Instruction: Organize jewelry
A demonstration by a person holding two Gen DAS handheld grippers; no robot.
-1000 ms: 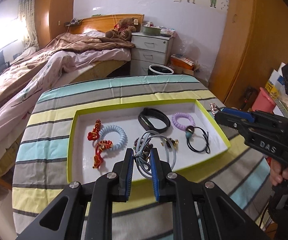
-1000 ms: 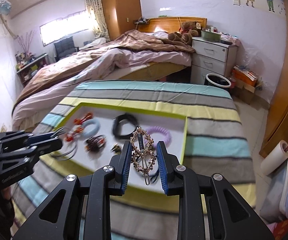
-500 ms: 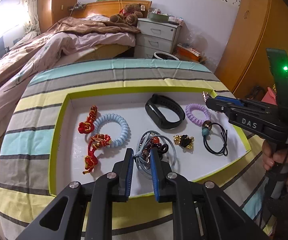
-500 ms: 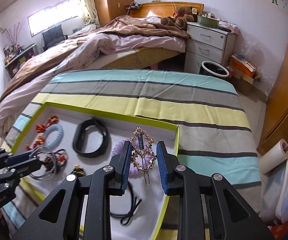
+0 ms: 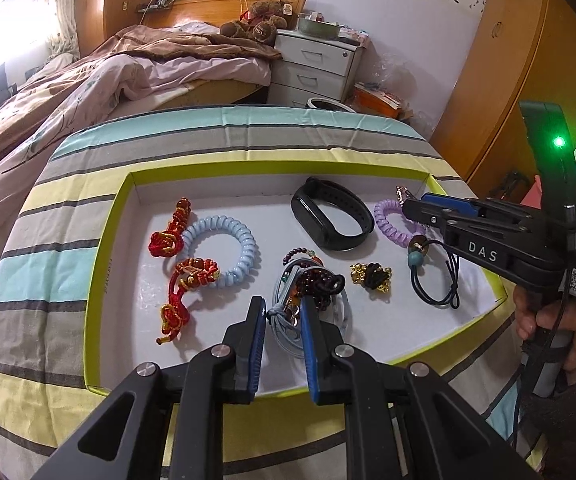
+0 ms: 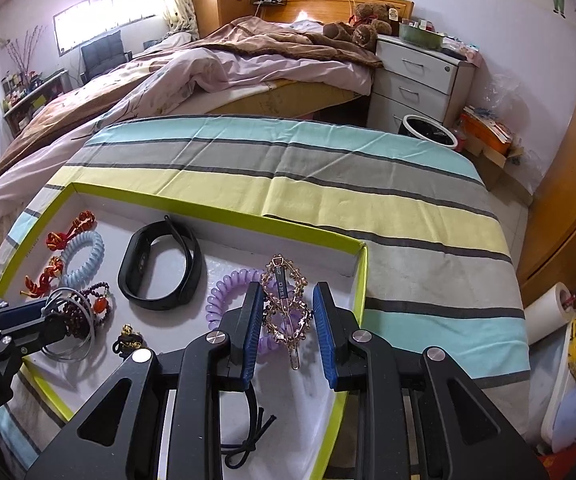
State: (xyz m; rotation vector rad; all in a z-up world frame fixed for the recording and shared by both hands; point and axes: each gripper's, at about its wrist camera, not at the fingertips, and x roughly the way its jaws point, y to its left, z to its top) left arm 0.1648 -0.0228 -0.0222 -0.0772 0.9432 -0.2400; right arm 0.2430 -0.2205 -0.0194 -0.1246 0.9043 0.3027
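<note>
My left gripper (image 5: 283, 316) is shut on a bundle of grey cord loops and dark beads (image 5: 308, 280), low over the near middle of the white tray with a lime-green rim (image 5: 107, 240). From the right wrist view the same left gripper (image 6: 45, 318) shows at the left edge with the grey loops (image 6: 69, 328) hanging from it. My right gripper (image 6: 286, 308) is shut on a gold rhinestone hair clip (image 6: 283, 292), held upright over the tray's right corner above a purple coil tie (image 6: 223, 300). That right gripper (image 5: 410, 205) reaches in from the right.
In the tray lie a black fitness band (image 5: 332, 220), a blue coil tie (image 5: 223, 252), red knotted cords (image 5: 167, 236), a small gold-and-black piece (image 5: 372, 278) and a black hair tie with a teal bead (image 5: 432, 280). A striped cloth (image 6: 368, 200) covers the table; a bed (image 6: 227, 72) stands behind.
Both grippers have come down and closer to the tray, each keeping its hold. The right gripper with the clip now hangs over the tray's right corner.
</note>
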